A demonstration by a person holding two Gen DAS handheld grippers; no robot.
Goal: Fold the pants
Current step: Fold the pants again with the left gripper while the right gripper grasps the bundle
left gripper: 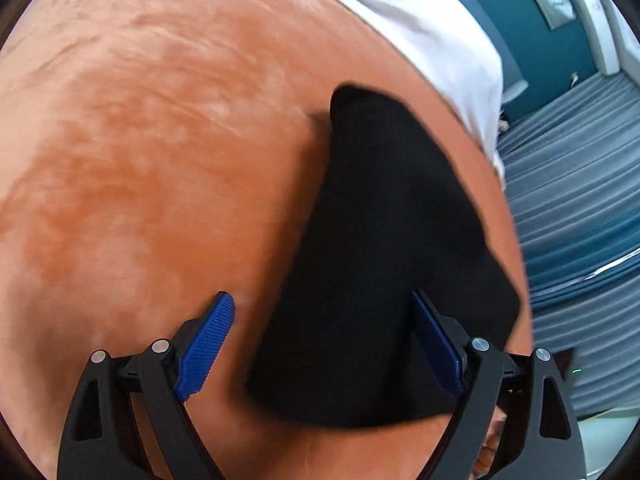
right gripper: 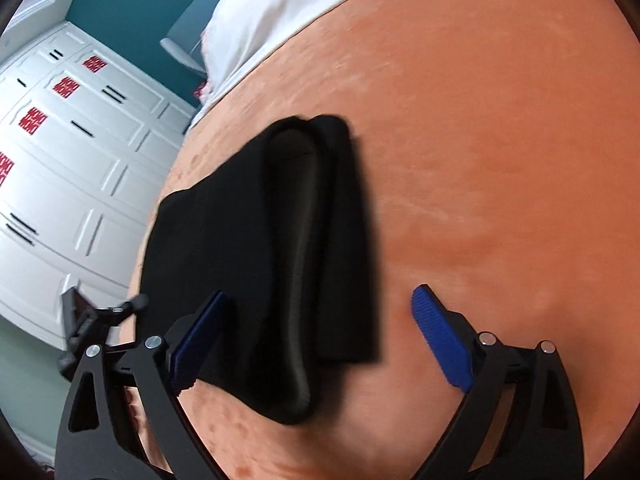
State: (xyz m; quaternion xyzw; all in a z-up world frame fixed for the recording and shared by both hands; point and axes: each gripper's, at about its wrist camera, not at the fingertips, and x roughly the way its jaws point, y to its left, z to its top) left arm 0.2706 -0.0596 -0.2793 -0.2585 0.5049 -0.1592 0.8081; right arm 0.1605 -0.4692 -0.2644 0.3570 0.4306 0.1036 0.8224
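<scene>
The black pants (left gripper: 384, 264) lie folded into a compact stack on the orange bedspread (left gripper: 140, 160), near its edge. In the right wrist view the pants (right gripper: 272, 248) show their layers, with the ribbed waistband along the near fold. My left gripper (left gripper: 324, 308) is open and empty, hovering just above the near end of the pants. My right gripper (right gripper: 320, 304) is open and empty too, with the pants below and between its blue pads (right gripper: 440, 340). Neither gripper holds cloth.
A white sheet (left gripper: 420, 20) covers the head of the bed. The bed edge drops to a grey striped carpet (left gripper: 580, 200). White wardrobe doors (right gripper: 72, 160) and a teal wall (right gripper: 132, 12) stand beside the bed. The left gripper shows at the bed's edge (right gripper: 88, 320).
</scene>
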